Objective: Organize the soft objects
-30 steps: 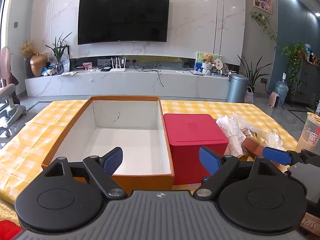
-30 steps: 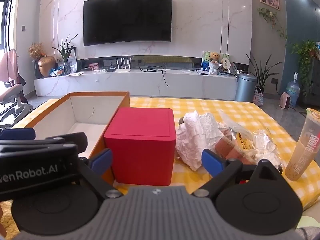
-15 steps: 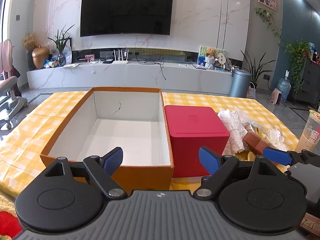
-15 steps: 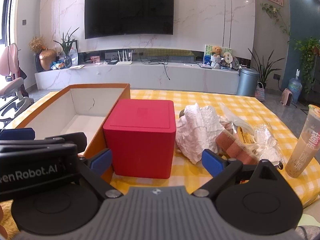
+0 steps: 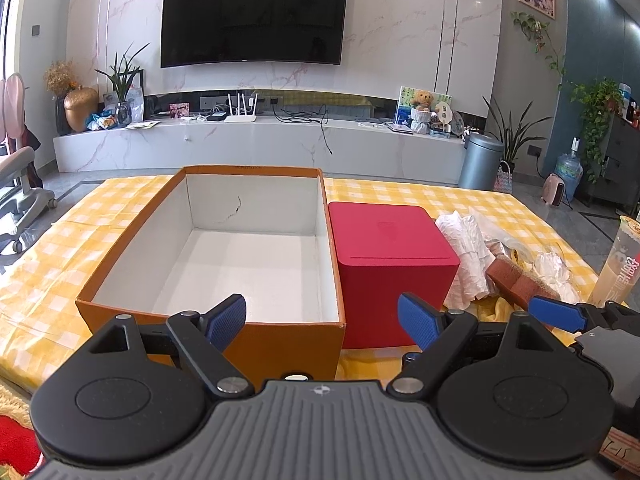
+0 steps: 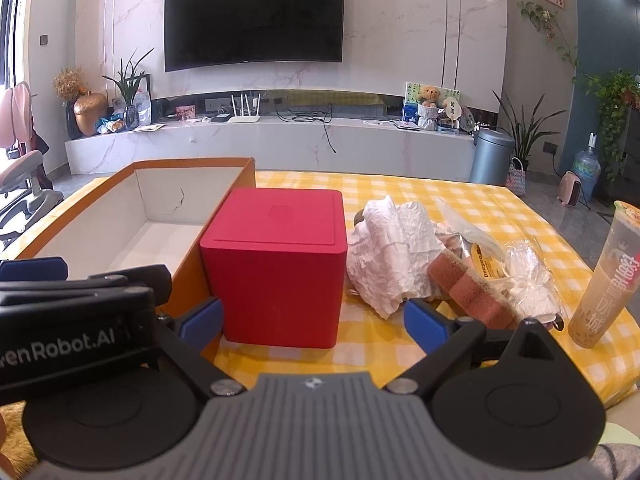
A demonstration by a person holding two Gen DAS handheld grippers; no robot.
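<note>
Beside the red box (image 6: 280, 264), crumpled white paper (image 6: 390, 248) is piled; both left tongs (image 5: 322, 322) and right tongs (image 6: 314, 322) are held wide open, empty.

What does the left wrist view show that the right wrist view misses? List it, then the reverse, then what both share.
Only the left wrist view shows the orange box's whole white floor, all four walls, and the right gripper from the side, open.

Only the right wrist view shows the whole cup, the yellow-labelled packet clearly, and the left gripper's lettered body.

Both show the red box beside the orange box, white paper, sponge, clear bag, checked cloth and TV.
</note>
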